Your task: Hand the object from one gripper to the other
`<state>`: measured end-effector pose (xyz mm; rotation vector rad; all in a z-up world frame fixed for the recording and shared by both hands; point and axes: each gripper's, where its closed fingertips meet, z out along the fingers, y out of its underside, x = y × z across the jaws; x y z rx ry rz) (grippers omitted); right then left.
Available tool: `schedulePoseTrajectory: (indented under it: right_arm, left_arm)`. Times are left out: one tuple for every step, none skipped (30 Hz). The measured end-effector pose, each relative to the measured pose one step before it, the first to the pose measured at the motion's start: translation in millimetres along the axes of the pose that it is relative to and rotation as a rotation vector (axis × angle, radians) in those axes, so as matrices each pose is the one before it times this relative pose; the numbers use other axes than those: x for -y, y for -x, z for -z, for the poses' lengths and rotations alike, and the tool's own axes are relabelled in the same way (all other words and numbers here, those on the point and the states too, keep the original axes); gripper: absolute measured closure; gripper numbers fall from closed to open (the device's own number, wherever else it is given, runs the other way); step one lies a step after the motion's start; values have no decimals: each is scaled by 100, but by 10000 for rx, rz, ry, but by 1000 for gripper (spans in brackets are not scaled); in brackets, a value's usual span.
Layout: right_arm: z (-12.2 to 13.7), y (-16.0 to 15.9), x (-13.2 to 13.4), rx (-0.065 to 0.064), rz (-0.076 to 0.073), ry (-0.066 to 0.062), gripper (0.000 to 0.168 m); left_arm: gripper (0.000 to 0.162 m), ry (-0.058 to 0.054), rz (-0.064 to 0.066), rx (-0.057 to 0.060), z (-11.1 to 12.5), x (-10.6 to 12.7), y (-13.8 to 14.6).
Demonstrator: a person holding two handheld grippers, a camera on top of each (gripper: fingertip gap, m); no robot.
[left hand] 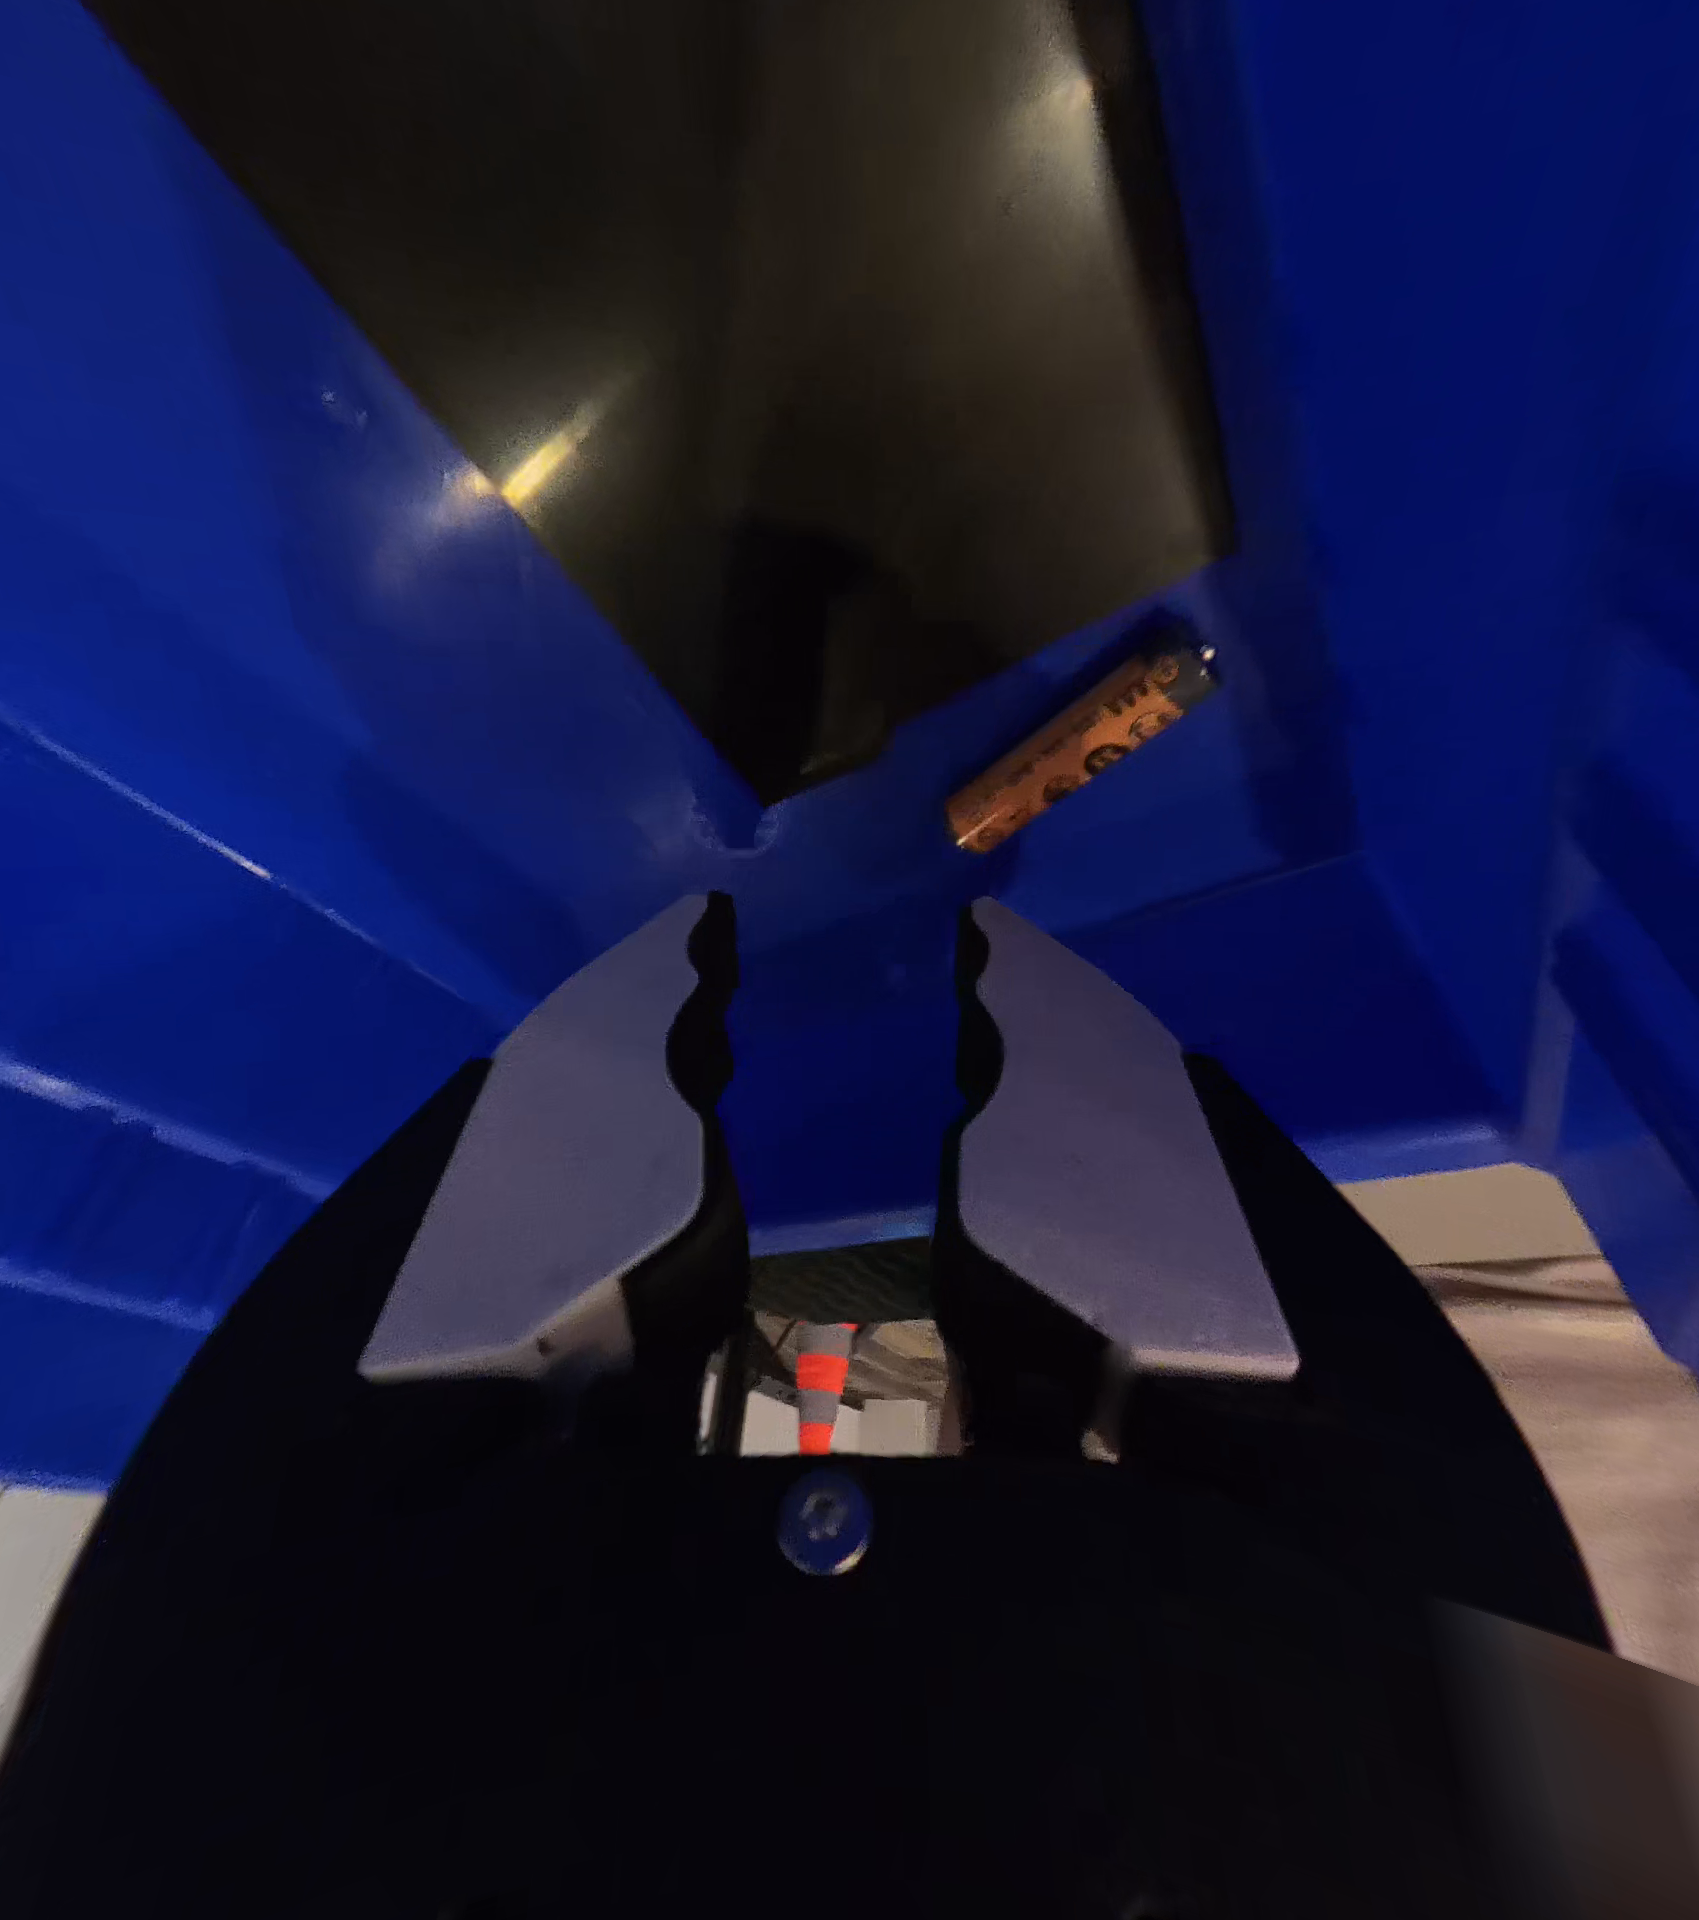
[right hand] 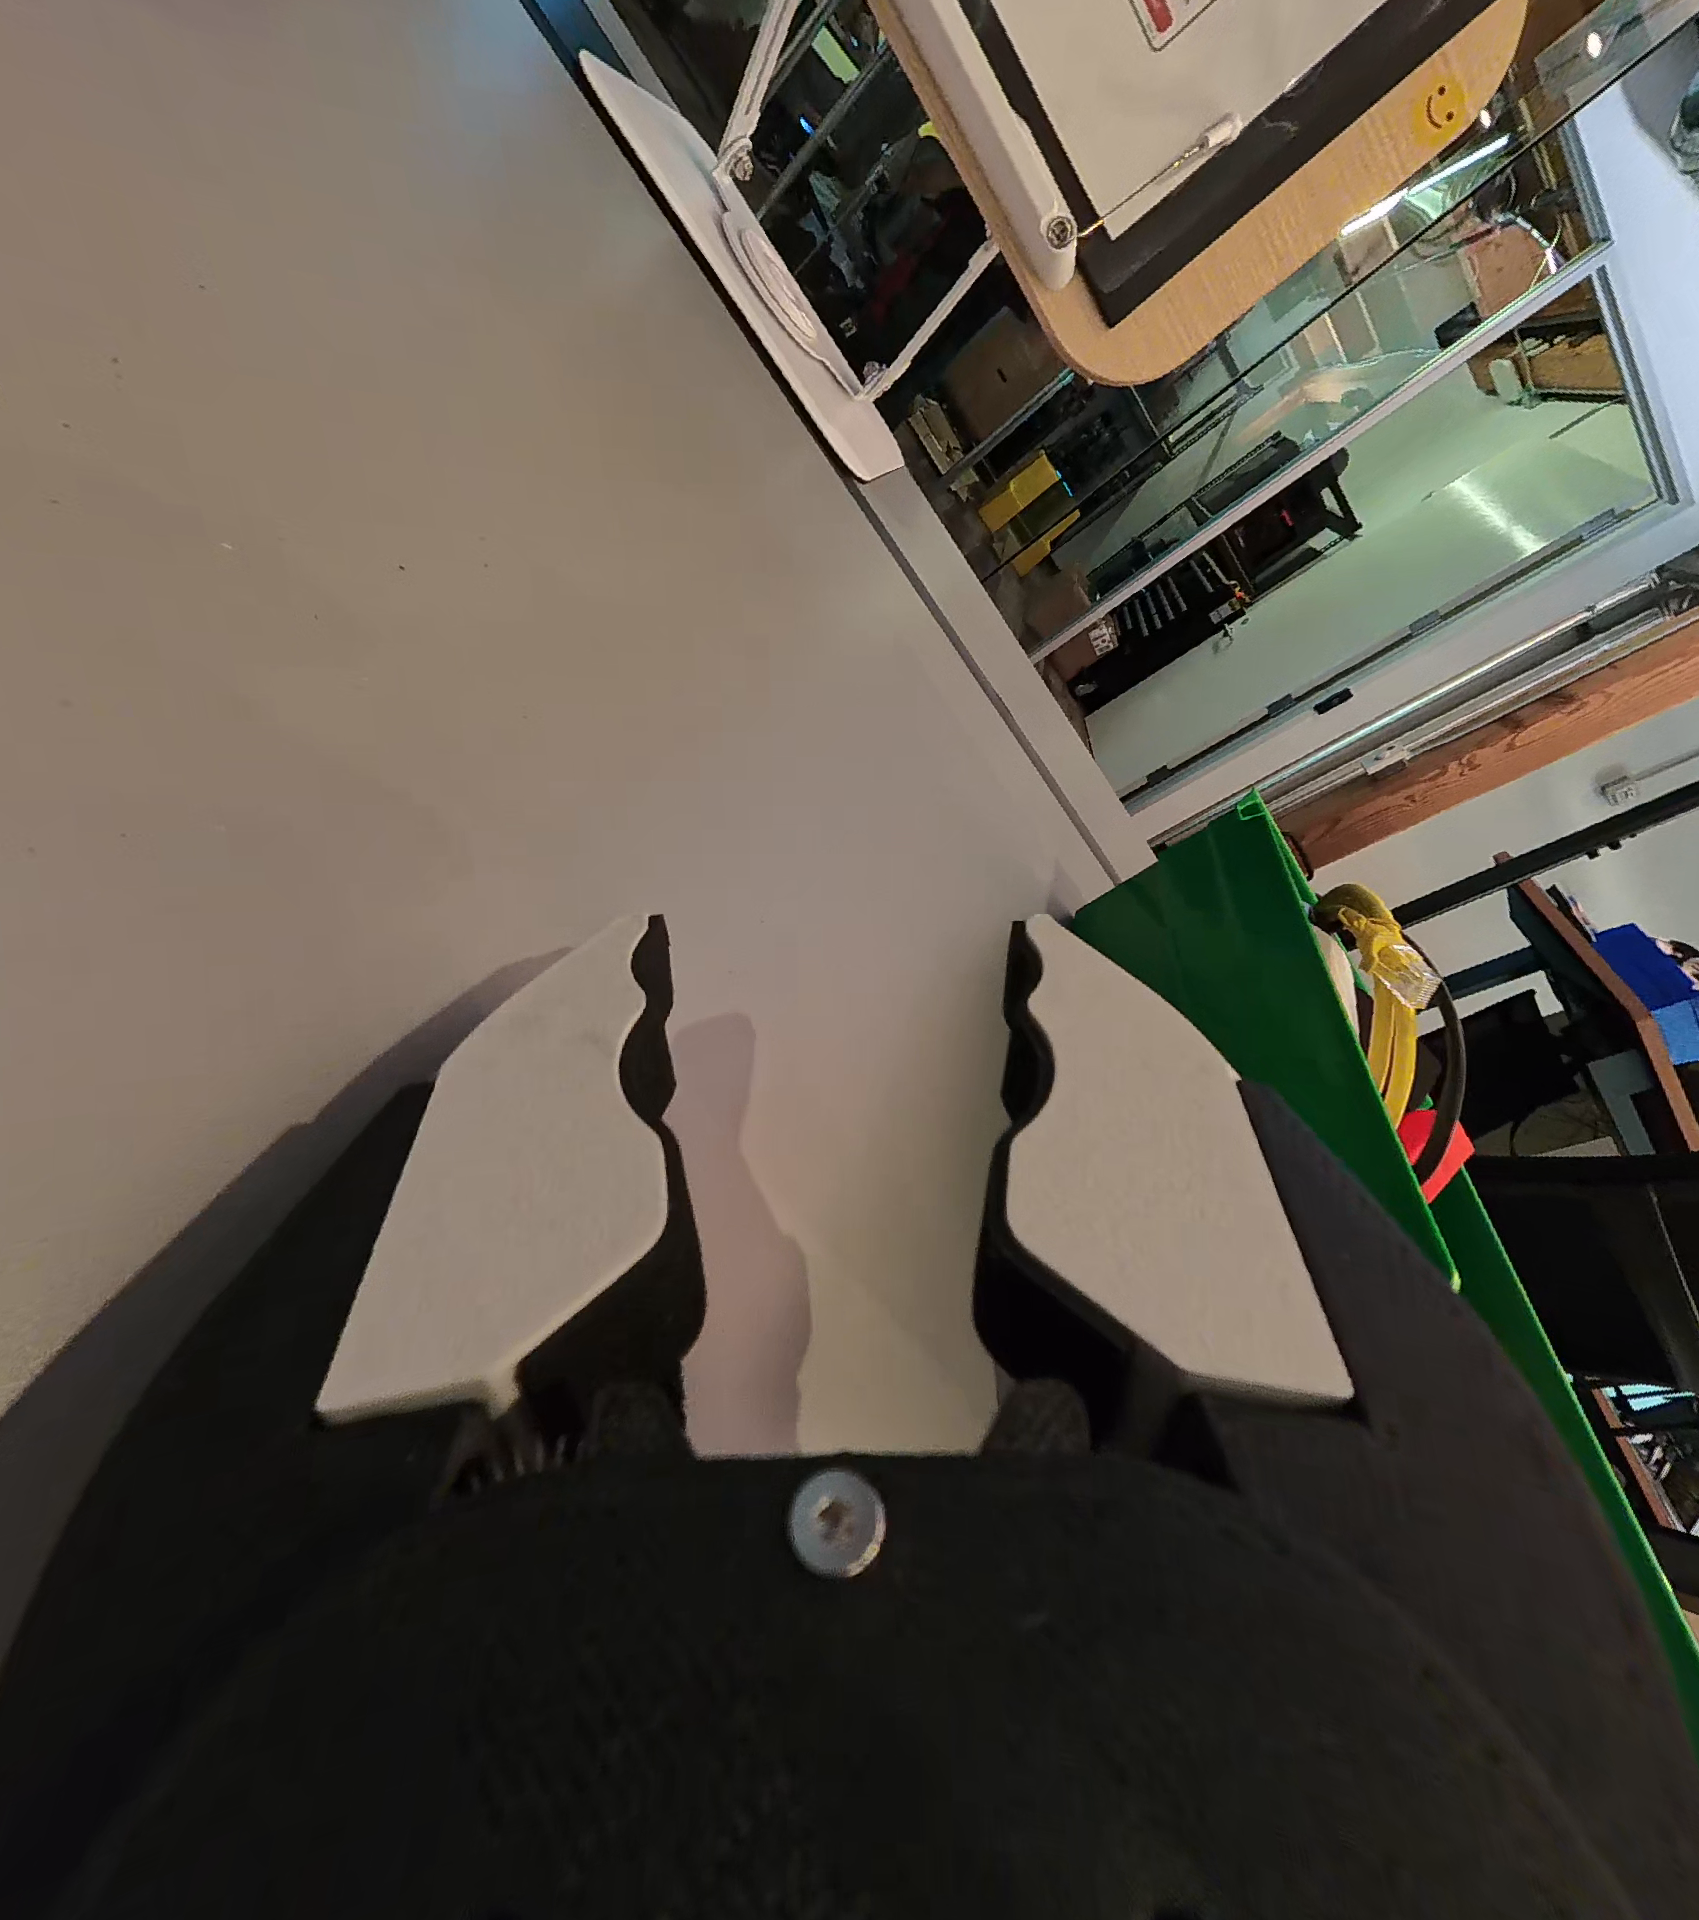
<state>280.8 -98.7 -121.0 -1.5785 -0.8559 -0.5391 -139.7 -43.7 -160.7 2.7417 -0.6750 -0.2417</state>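
Observation:
A small copper and black battery (left hand: 1084,746) lies inside a blue bin (left hand: 201,727), against its wall beside a dark panel (left hand: 720,364). My left gripper (left hand: 845,909) is open and empty, with its fingertips inside the bin, a little below and left of the battery. My right gripper (right hand: 837,930) is open and empty, close over a grey tabletop (right hand: 305,520). Neither gripper shows in the other's view.
A green bin (right hand: 1240,987) stands just right of my right gripper, holding yellow and black cables (right hand: 1385,987). A white stand (right hand: 803,312) sits at the table's far edge. The blue bin's walls close in on both sides of my left gripper. The tips of one gripper are about 45 cm away from the tips of the other.

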Motion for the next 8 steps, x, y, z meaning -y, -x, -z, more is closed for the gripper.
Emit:
schedulePoseTrajectory:
  right_arm:
    - [4, 9, 1, 4, 8, -6, 106]
    - [-8, 11, 10, 3, 10, -7, 106]
    - [5, 4, 13, 3, 11, -4, 106]
    - [-5, 6, 0, 3, 8, -5, 106]
    - [1, 12, 11, 3, 10, -7, 106]
    - [9, 14, 13, 3, 13, -10, 106]
    - [7, 15, 17, 5, 13, -12, 106]
    - [16, 26, 34, 11, 10, -14, 106]
  left_arm:
    - [121, -56, -142, 151, 216, -127, 15]
    - [121, -119, -188, 46, 240, 20, -201]
    - [121, -158, -199, -5, 247, 160, -305]
    - [121, -142, -211, -43, 218, 208, -397]
    - [121, -108, -224, -8, 172, 197, -362]
    - [121, -64, -211, 86, 100, 200, -222]
    - [122, -32, -182, 125, 38, 236, -131]
    - [125, -10, -196, -30, -86, 264, -323]
